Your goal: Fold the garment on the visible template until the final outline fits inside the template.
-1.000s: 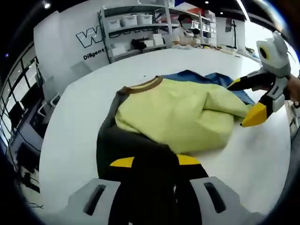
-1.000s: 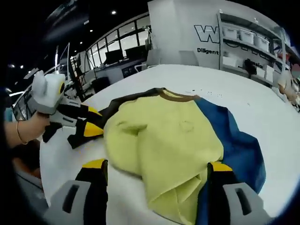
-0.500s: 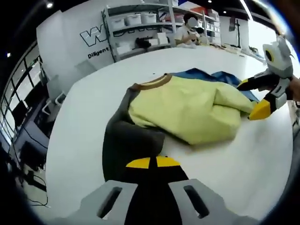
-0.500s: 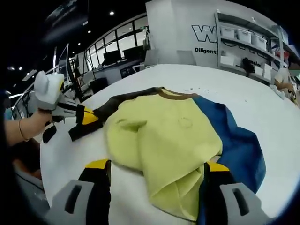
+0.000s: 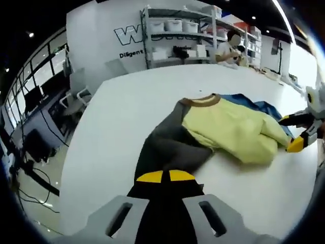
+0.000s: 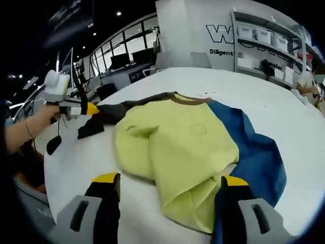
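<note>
White and wide, the counter [image 6: 264, 101] sits in an open room with shelving [image 5: 177, 30] behind. On it lies the garment [image 6: 177, 147], yellow body, grey and blue sleeves, soft, light and prone to bunching. My left tool [image 5: 165, 176] is pressed together on the grey sleeve [image 5: 170, 147]; my right tool [image 6: 165, 183] stands spread over the yellow hem [image 6: 190, 211]. I judge edges and cuffs the best holds.
</note>
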`<state>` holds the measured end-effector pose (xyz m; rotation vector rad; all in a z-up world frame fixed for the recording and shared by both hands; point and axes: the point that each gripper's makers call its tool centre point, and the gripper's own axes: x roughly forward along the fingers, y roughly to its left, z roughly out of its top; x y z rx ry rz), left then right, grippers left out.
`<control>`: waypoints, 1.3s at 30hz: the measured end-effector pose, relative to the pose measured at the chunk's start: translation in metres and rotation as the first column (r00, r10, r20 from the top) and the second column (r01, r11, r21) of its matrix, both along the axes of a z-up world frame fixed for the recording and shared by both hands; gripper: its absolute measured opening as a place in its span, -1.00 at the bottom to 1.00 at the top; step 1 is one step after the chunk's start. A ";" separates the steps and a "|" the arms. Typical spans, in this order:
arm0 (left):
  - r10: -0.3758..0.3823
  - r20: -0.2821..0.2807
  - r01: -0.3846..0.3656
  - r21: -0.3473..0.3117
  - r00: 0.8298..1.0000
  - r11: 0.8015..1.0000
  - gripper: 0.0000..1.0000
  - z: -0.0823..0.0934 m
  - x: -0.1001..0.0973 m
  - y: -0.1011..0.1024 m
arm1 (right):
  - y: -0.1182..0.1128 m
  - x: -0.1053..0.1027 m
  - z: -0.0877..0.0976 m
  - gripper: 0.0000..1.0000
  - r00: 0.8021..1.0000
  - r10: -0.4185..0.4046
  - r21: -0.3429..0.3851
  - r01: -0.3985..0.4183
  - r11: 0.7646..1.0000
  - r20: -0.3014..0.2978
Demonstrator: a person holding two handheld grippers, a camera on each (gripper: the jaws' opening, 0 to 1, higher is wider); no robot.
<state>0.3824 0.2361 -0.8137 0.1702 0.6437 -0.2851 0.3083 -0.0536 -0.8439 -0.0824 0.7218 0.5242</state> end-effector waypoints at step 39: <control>-0.070 -0.054 0.069 -0.021 0.996 0.997 -0.59 -0.023 -0.022 -0.061 | 0.008 -0.017 -0.011 -0.17 1.000 0.001 -0.032 -0.001 1.000 0.014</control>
